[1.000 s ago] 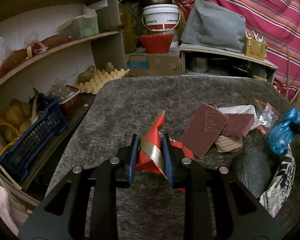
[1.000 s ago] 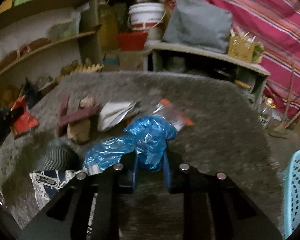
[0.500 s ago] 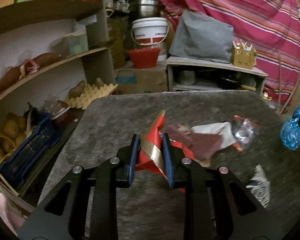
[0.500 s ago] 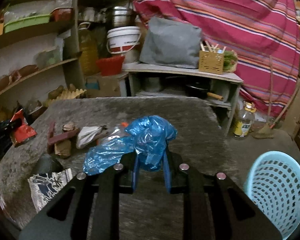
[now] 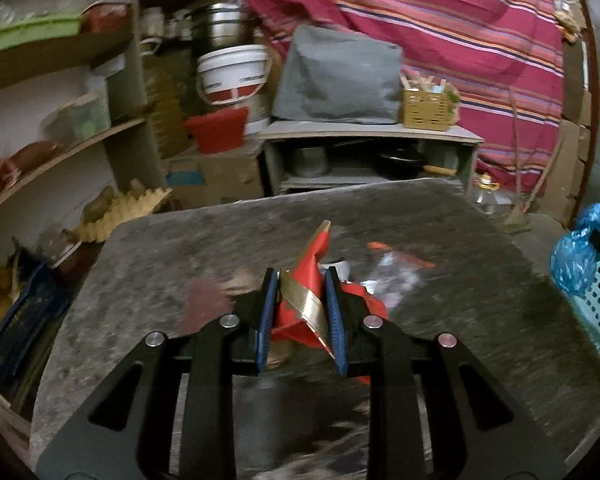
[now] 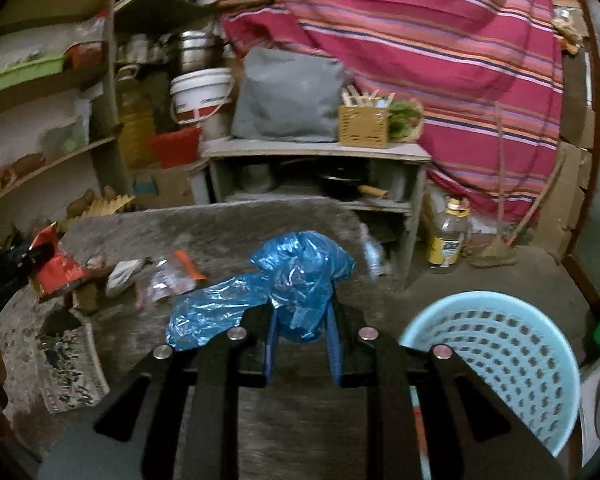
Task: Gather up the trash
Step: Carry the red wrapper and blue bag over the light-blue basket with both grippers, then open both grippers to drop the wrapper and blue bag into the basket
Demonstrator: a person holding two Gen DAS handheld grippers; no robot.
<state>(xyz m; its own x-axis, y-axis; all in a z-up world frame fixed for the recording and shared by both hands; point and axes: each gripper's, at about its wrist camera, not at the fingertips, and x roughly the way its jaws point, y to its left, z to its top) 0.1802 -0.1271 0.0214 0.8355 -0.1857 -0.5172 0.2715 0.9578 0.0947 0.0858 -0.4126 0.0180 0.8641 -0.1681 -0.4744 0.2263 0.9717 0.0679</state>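
While wrappers (image 6: 160,280) litter the table (image 6: 228,224), a basket (image 6: 500,360) stands beside.

Dim storeroom, striped magenta fabric curtain (image 6: 420,40) behind, cluttered wooden wall shelves (image 5: 60,140) left, low grey wooden cabinet (image 6: 316,176), bare concrete floor (image 6: 500,280)

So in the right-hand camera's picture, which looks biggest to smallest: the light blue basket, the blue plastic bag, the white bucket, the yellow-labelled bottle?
1. light blue basket
2. blue plastic bag; it sits close to the lens, so it may look oversized
3. white bucket
4. yellow-labelled bottle
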